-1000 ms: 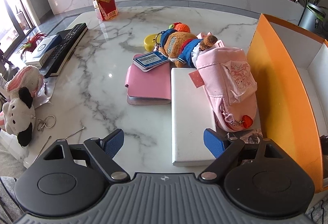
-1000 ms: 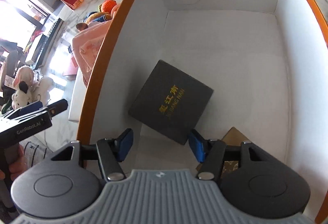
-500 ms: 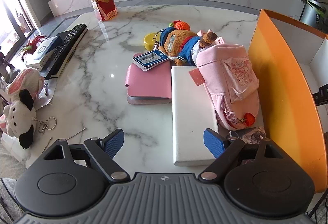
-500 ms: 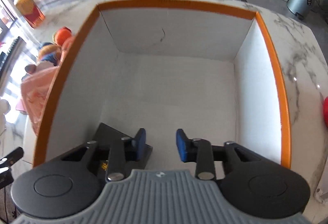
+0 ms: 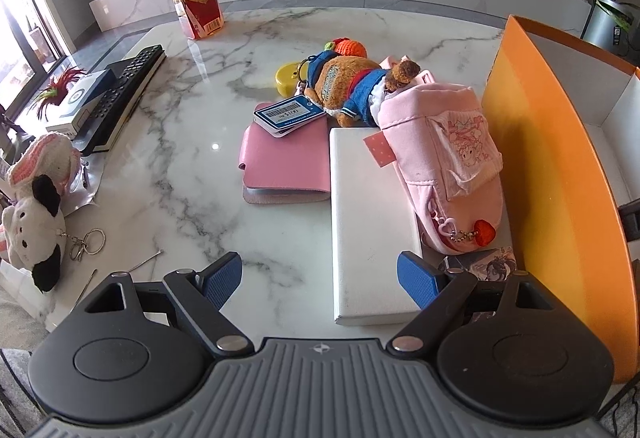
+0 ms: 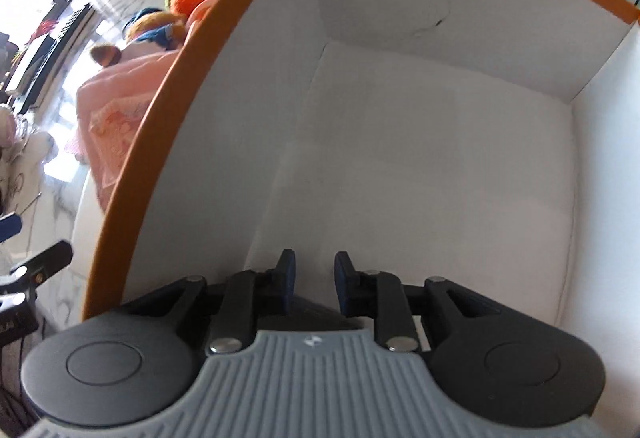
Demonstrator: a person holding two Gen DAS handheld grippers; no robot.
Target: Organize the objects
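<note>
The right gripper (image 6: pixel 315 284) hangs inside the orange box (image 6: pixel 168 89), jaws just drawn to a narrow gap, nothing visibly between them. The left gripper (image 5: pixel 320 280) stands wide and empty over the marble table (image 5: pixel 168 173). The pink pouch (image 5: pixel 444 157) lies just left of the box, half on a white slab (image 5: pixel 368 238) (soft, light, likely to sag); best taken across its middle.

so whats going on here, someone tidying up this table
A person with a gripper in each hand is sorting table clutter into an orange box. The right gripper is down inside the box, its jaws narrowed after closing, with nothing visibly between them. The left gripper hangs open over the marble table, just short of a white slab. A pink pouch, stuffed bear and pink wallet are outside the box.
</note>
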